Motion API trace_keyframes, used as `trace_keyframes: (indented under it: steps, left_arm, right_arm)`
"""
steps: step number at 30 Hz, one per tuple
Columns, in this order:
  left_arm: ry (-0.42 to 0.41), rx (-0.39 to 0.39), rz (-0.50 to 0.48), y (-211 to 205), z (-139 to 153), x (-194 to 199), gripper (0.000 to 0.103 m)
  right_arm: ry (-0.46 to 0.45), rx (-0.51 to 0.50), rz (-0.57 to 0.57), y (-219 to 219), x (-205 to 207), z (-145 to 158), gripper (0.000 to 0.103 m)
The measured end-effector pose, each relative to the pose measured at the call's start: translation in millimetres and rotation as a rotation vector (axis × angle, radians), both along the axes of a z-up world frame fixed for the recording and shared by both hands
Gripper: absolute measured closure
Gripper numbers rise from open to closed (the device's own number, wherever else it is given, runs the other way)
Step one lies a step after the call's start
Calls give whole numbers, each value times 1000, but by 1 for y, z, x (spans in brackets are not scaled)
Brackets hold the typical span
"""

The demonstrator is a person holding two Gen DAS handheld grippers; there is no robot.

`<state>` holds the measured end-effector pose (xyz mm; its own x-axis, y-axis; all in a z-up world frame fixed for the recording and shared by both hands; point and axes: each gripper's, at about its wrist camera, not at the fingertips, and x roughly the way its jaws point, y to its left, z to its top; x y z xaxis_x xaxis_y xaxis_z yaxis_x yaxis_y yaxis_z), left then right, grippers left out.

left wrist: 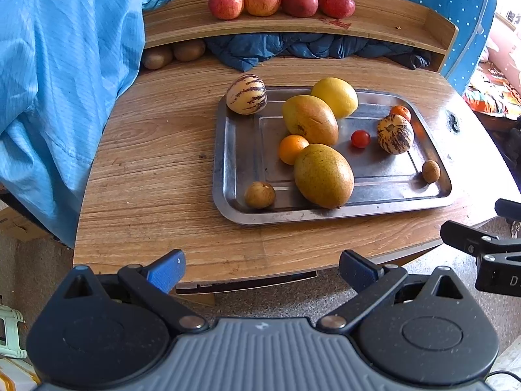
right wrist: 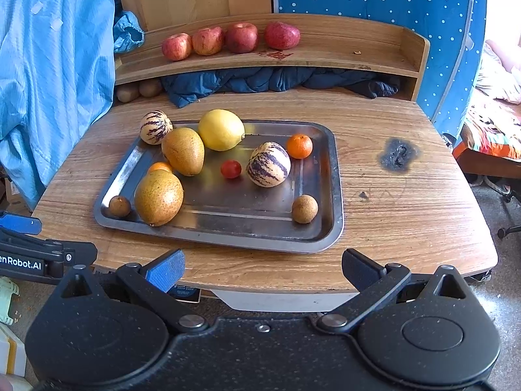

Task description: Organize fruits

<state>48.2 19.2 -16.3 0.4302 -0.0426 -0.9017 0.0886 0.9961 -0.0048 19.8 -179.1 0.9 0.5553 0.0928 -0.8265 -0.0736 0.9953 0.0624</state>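
A steel tray (left wrist: 241,150) (right wrist: 322,221) on the wooden table holds two mangoes (left wrist: 323,175) (right wrist: 158,196), a yellow lemon (left wrist: 335,96) (right wrist: 221,129), two striped melons (left wrist: 246,94) (right wrist: 268,164), two oranges (left wrist: 292,148) (right wrist: 299,146), a cherry tomato (left wrist: 360,138) (right wrist: 231,168) and two small brown fruits (left wrist: 259,195) (right wrist: 304,208). Several red apples (left wrist: 280,1) (right wrist: 228,40) line the raised shelf behind. My left gripper (left wrist: 262,268) and right gripper (right wrist: 263,267) both hover open at the table's near edge, holding nothing. The right gripper's arm shows at the right edge of the left wrist view.
Two kiwis (left wrist: 172,53) (right wrist: 138,90) and a crumpled dark blue cloth (left wrist: 293,47) (right wrist: 260,81) lie under the shelf. A light blue garment (left wrist: 55,81) (right wrist: 49,65) hangs at the left. A burn mark (right wrist: 397,154) scars the bare wood right of the tray.
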Motion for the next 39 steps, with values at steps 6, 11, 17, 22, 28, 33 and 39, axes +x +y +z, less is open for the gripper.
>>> trace_keyframes:
  steps: [6,11,17,22,28,33,39]
  left_arm:
    - [-23,-9,21,3,2,-5,1]
    - [-24,-10,34,5,1,-7,1]
    - [-34,-9,39,4,3,-10,1]
    - [-39,-10,42,5,3,-12,1]
    - [-35,-16,48,5,3,-15,1]
    - [-39,-16,50,6,4,-16,1]
    - [-42,-4,43,4,5,-16,1]
  right_arm:
    - [1,6,11,0,-2,0,1]
    - [1,10,17,0,-3,1,1]
    - [-3,18,21,-1,-5,1,1]
    - [-10,18,24,-1,-7,2,1]
    - [-9,17,31,1,-9,2,1]
    - [-12,18,34,0,-9,3,1]
    - [-17,18,32,0,-8,3,1]
